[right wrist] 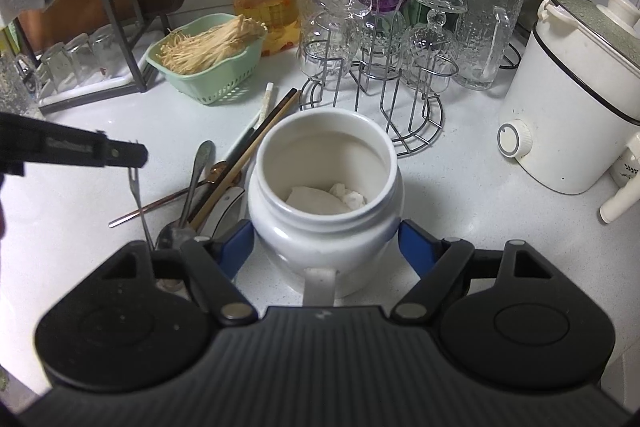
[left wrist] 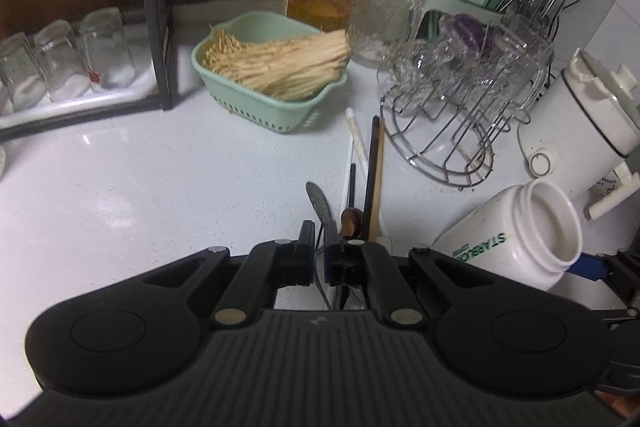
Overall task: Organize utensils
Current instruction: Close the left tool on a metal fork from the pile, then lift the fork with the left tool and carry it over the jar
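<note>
Your left tongs are clenched on a thin silver metal fork, gripped near its tines, handle hanging down toward the pile. Your right tongs are clamped around a white ceramic jar-shaped mug with green lettering, blue pads pressing both sides, the mug held tilted above the white speckled bench. Loose utensils lie in a heap on the bench just left of the mug: a silver metal spoon, brown wooden chopsticks, a white chopstick. Behind sit a pale green plastic basket of enoki mushrooms, a wire rack of upturned glasses and a white electric cooker.
</note>
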Demonstrator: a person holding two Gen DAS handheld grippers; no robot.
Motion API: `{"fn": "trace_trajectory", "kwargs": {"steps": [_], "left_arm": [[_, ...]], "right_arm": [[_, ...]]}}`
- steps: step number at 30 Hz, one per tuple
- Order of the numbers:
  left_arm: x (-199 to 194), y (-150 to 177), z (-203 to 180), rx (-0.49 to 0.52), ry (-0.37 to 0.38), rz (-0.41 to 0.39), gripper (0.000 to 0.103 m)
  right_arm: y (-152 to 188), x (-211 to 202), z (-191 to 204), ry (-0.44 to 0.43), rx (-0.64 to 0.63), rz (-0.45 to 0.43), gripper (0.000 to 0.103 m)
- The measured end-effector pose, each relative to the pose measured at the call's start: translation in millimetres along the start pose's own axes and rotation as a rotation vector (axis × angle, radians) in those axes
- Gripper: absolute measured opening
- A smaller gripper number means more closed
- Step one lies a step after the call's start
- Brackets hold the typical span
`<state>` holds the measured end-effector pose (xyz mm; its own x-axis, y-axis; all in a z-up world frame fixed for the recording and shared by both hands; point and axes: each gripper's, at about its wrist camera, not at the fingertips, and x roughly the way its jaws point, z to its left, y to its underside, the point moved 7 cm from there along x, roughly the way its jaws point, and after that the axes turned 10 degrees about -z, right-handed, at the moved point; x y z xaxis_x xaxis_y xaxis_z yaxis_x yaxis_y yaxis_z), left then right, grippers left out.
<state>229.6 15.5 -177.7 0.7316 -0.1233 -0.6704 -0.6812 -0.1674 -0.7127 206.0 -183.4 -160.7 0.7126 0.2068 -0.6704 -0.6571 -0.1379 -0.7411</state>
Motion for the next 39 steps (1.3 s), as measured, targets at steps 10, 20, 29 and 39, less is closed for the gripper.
{"fn": "trace_trajectory", "kwargs": {"steps": [10,20,29,39], "left_arm": [[-39,-16,-2,0.011,-0.038,-0.083,0.002],[-71,-41,-15,0.021,-0.053,-0.131,0.001],[-94,-80,-47,0.076,-0.011,-0.161,0.001],[-91,-113,-95,0.151,0.082,-0.164,0.001]], "right_arm": [[2,-3,2,-0.022,-0.033,-0.007,0.081],[1,-3,0,-0.058,-0.066,-0.01,0.081],[-1,0,1,-0.061,-0.055,0.032,0.08],[-3,2,0,-0.072,-0.061,0.069,0.08]]}}
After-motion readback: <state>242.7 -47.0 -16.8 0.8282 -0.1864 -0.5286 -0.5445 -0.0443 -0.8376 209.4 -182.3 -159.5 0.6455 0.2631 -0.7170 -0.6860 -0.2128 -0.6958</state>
